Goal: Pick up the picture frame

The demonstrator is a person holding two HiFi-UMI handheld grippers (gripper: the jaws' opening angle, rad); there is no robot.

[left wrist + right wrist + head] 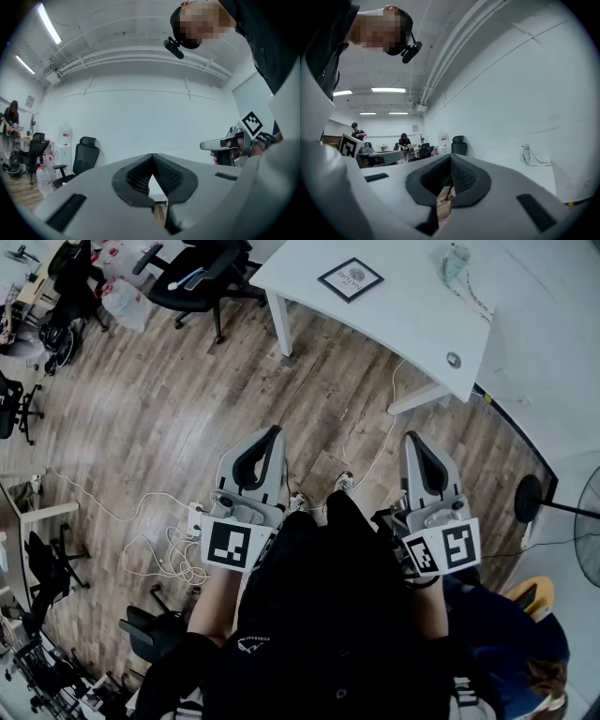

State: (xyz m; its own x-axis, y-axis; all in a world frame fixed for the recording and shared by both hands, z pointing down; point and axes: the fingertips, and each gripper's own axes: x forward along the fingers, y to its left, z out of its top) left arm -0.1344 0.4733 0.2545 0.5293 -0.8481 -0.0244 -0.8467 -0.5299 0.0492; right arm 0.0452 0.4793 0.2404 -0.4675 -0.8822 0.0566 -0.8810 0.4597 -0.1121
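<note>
White table (403,310) under picture frame (350,279), bottle (454,264)

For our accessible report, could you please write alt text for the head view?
Seen from above, a person holds the left claw and the right claw, both shut and empty, over a wooden floor. Ahead, a black picture frame lies flat on a white table, untouched, with a bottle to its right.

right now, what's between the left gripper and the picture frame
In the head view, only bare wooden floor, then the edge of the white table; the picture frame lies on it, ahead of the left gripper.
</note>
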